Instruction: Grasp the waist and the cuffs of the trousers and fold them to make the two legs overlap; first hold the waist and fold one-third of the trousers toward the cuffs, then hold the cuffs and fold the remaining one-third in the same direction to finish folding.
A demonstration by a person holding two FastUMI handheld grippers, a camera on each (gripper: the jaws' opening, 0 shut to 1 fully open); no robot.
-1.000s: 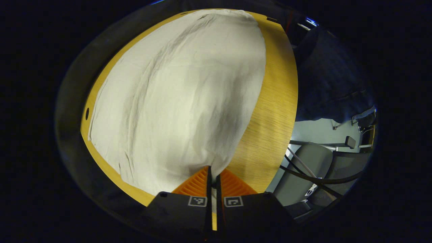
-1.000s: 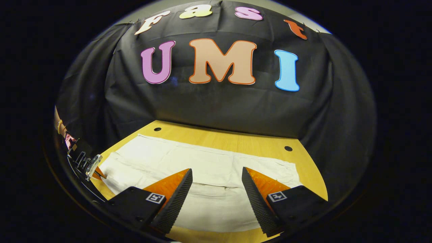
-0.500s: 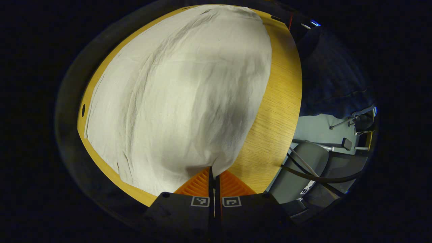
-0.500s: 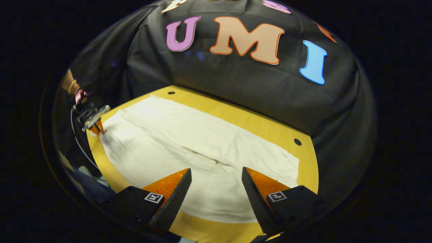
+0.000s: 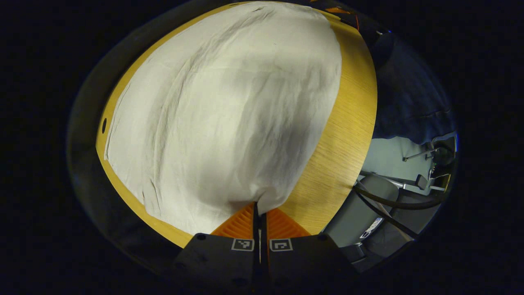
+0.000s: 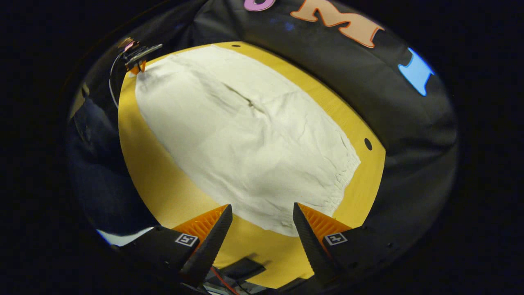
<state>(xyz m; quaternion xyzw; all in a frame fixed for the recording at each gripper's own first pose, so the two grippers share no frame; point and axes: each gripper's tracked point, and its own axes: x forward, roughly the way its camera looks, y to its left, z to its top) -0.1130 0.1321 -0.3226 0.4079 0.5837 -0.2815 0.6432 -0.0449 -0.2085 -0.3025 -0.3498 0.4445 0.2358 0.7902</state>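
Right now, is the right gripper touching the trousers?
Apart. In the right gripper view, the right gripper is open above the trousers, with bare table showing between its fingers.

Trousers lie spread on the table, a chair beside it.

Trousers of off-white woven cloth, matt, lightly creased, gathered at the waist edge, desk of light wood-grain finish, smooth, low sheen, left claw fingers ribbed plastic, booth wall matt black cloth.
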